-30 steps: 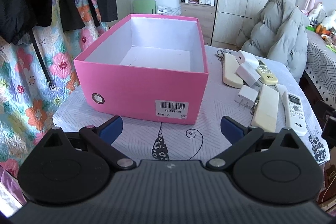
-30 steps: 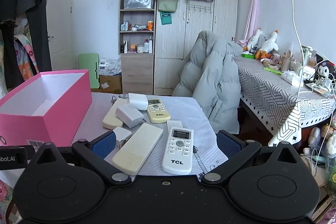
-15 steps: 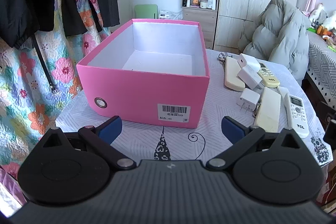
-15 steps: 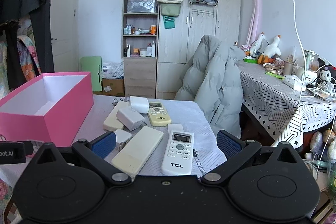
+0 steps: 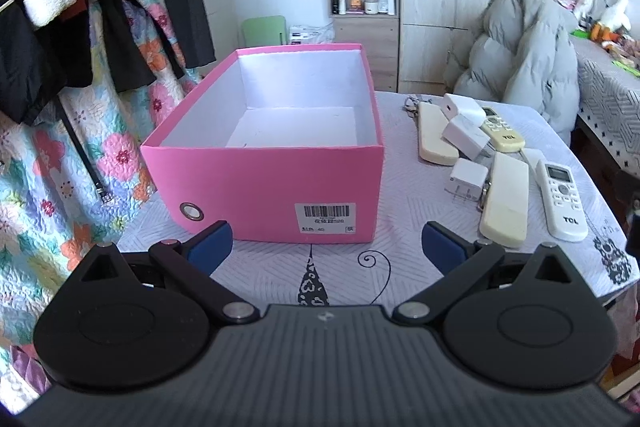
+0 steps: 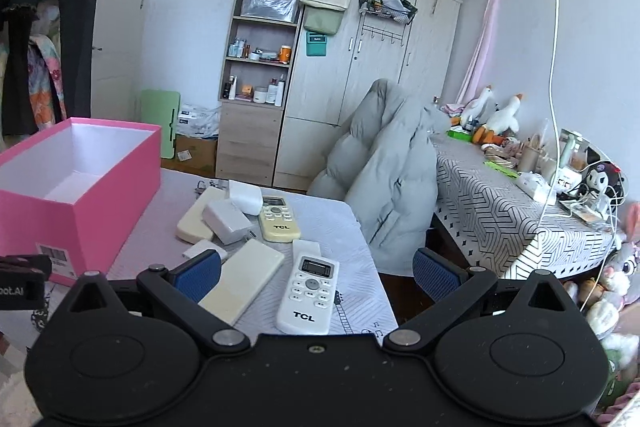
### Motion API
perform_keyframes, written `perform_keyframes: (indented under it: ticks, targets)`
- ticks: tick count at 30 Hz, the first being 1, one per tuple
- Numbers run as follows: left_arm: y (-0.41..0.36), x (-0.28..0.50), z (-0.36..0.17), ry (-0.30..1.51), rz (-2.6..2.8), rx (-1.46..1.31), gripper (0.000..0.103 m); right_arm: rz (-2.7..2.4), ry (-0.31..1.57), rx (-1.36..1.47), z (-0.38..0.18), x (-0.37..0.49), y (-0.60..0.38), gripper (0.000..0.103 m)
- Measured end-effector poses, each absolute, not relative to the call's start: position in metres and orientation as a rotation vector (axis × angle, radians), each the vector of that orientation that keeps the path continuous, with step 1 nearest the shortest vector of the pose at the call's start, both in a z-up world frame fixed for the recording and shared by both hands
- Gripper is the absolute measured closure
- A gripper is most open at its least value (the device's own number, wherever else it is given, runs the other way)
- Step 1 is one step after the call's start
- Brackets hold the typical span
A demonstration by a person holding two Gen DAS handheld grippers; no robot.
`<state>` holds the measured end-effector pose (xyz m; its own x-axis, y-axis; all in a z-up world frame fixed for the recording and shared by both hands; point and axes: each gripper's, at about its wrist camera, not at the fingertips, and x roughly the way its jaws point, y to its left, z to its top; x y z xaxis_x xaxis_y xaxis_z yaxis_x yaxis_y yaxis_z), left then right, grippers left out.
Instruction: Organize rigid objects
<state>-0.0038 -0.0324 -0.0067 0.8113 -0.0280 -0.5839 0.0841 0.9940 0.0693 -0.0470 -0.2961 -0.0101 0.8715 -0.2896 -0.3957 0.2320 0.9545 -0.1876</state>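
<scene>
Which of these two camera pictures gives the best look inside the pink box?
The left wrist view: it faces the pink box nearly head-on from above, showing its bare white floor. In the right wrist view the box sits at the left edge, showing only part of the inside.

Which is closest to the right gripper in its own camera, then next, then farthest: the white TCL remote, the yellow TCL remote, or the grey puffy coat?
1. White TCL remote: on the table, between the open jaws.
2. Yellow TCL remote: farther back on the table.
3. Grey puffy coat: beyond the table, to the right.
</scene>
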Motion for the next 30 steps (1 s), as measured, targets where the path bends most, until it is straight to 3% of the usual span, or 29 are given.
perform_keyframes:
  ticks: [30]
  targets:
    - [-0.018, 0.002, -0.004, 0.645, -0.131, 0.060, 0.004, -0.134, 0.390, -0.005, -0.016, -0.046, -0.302, 0.000]
